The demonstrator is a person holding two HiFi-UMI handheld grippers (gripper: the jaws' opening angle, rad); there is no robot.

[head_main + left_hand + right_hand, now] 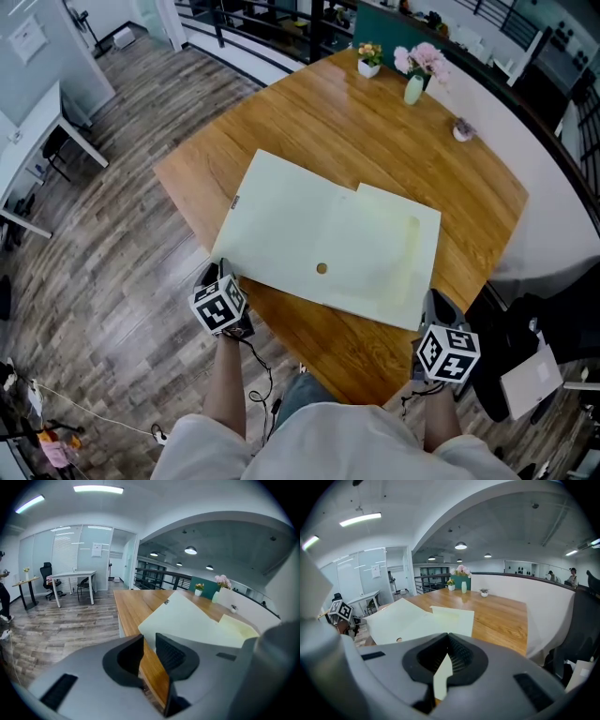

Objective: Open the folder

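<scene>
On table (375, 141), folder (328, 244) lying with near corners by the edge. Right fingers (461, 656) clamped on its right corner; left fingers (171, 656) slightly apart, empty, just beside left corner. Risk of dragging whole folder off by one-sided pull, covers unparted.

Bare table (375, 141) lies open beyond the folder (309, 234); flower vases (414, 89) crowd its far edge.
</scene>
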